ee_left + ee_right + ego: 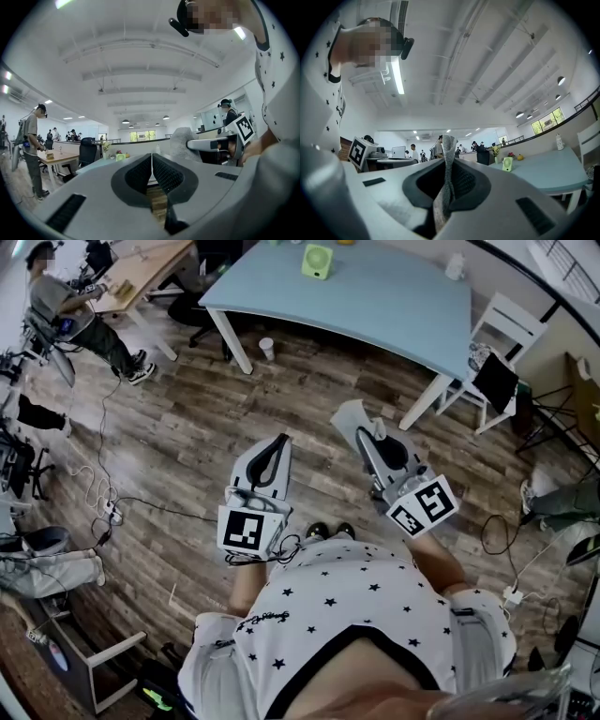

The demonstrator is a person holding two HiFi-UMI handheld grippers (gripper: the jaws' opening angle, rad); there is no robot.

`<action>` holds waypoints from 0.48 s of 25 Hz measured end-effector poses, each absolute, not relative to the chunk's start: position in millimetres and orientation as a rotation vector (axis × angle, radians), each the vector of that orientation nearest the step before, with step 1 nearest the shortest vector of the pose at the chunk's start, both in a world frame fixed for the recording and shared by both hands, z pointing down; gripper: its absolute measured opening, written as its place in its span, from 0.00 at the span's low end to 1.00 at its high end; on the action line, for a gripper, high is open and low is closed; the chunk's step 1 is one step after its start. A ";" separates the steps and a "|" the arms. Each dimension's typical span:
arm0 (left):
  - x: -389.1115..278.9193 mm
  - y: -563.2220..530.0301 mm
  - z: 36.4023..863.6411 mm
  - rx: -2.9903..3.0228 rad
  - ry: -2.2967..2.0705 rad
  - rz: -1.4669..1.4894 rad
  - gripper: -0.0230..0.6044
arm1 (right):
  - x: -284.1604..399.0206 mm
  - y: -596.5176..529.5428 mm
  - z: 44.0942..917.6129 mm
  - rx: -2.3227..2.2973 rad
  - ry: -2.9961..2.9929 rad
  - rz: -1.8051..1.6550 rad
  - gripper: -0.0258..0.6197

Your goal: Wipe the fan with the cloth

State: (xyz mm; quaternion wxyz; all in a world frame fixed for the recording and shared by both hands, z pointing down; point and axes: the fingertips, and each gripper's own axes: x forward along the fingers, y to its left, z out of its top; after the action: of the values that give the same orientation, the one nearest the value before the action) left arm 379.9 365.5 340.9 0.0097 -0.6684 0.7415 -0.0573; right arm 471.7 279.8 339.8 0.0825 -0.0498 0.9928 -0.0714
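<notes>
The cloth (448,159), judged soft and limp, is pinched by one edge in the right gripper (366,435), the left gripper (280,443) is closed on nothing, and the fan (317,261), likely light and best steadied at its base, is seen well ahead of both on the table (394,306).

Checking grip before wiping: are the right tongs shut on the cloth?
Shut on it: the right tongs pinch the grey cloth, which sticks up between them.

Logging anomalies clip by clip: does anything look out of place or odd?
A white paper cup sits on the wooden floor beside a leg of the light blue table, not on it. The grey cloth in the right gripper looks fine.
</notes>
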 end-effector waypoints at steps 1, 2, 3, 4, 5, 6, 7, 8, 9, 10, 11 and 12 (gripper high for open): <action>382.4 364.1 340.6 -2.086 2.316 -0.179 0.09 | 474.1 278.3 339.8 -0.147 2.963 -0.219 0.06; 385.1 362.4 340.8 -2.084 2.320 -0.180 0.09 | 476.7 276.4 340.1 -0.146 2.961 -0.224 0.06; 387.9 360.5 341.2 -2.082 2.324 -0.180 0.09 | 479.3 274.0 341.0 -0.144 2.960 -0.228 0.06; 390.5 358.6 341.6 -2.077 2.329 -0.180 0.09 | 481.5 271.7 342.2 -0.141 2.958 -0.233 0.06; 392.7 357.2 341.9 -2.071 2.335 -0.178 0.09 | 483.2 269.6 343.8 -0.136 2.958 -0.238 0.06; 394.5 356.5 342.6 -2.064 2.341 -0.177 0.09 | 484.4 268.2 345.7 -0.130 2.958 -0.243 0.06; 396.0 356.5 343.7 -2.057 2.348 -0.177 0.09 | 485.3 267.4 347.6 -0.124 2.959 -0.248 0.06; 397.6 357.3 345.1 -2.051 2.355 -0.180 0.09 | 486.4 267.1 349.4 -0.117 2.960 -0.255 0.06; 399.3 358.6 346.6 -2.046 2.363 -0.185 0.09 | 487.7 267.2 351.1 -0.112 2.961 -0.265 0.06; 401.0 360.4 348.5 -2.041 2.373 -0.191 0.09 | 489.2 267.5 352.7 -0.106 2.961 -0.275 0.06; 402.3 362.7 351.0 -2.038 2.383 -0.194 0.09 | 490.7 268.2 354.0 -0.101 2.962 -0.285 0.06; 402.9 364.9 353.8 -2.034 2.392 -0.194 0.09 | 491.9 269.0 355.3 -0.096 2.963 -0.292 0.06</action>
State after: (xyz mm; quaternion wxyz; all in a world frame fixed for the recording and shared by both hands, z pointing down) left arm 402.9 364.9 353.8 -0.0022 -0.6465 0.7604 -0.0616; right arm 491.9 269.0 355.3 0.0815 -0.0322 0.9914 -0.0976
